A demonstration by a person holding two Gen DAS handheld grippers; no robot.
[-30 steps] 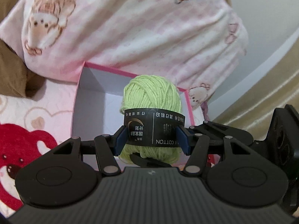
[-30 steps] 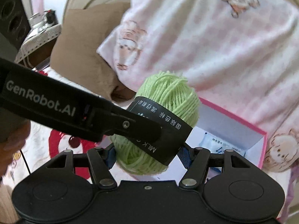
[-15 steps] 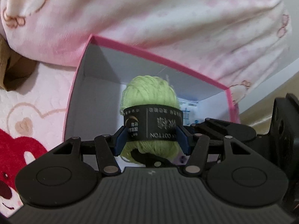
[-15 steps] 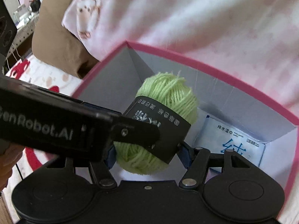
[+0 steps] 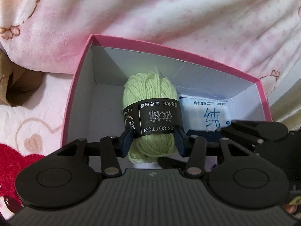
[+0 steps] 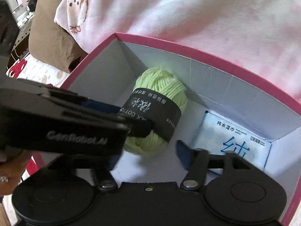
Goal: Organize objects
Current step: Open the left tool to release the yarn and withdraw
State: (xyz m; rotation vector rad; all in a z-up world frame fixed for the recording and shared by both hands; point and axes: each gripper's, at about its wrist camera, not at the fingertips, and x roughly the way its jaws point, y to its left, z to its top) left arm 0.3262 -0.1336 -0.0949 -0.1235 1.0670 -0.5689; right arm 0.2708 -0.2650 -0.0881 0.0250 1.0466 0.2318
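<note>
While my left gripper (image 5: 153, 140) pinches the green yarn ball (image 5: 150, 111) by its black paper band, with one blue pad pressed against each side, I judge the task to be partway through: the yarn hangs inside the pink box (image 5: 77, 98) but is not yet released.

Going left to right in the left wrist view, at nine o'clock lies the pink heart-print bedding (image 5: 32, 128). The box's left wall follows, then a bare stretch of white floor, then the yarn near centre. At three o'clock a pack of wet wipes (image 5: 205, 113) lies flat on the box floor just beside the yarn. Across twelve o'clock a pink plush blanket (image 5: 169, 18) is heaped behind the far wall.

From the right wrist view, the left gripper (image 6: 143, 130) reaches in from nine o'clock, clamped on the yarn ball (image 6: 160, 94). I cannot tell whether the yarn touches the floor or hangs just above it. My right gripper (image 6: 146, 154) sits spread at six o'clock, its pads apart and holding nothing. The wipes (image 6: 235, 137) are at four o'clock against the near right corner of the box (image 6: 207, 49).

So the wipes appear to be stowed already, and the yarn is nearly so. What remains, as I read it, is to settle the ball, open the left fingers and withdraw. No other loose items show here, so I cannot say how many more are left.
</note>
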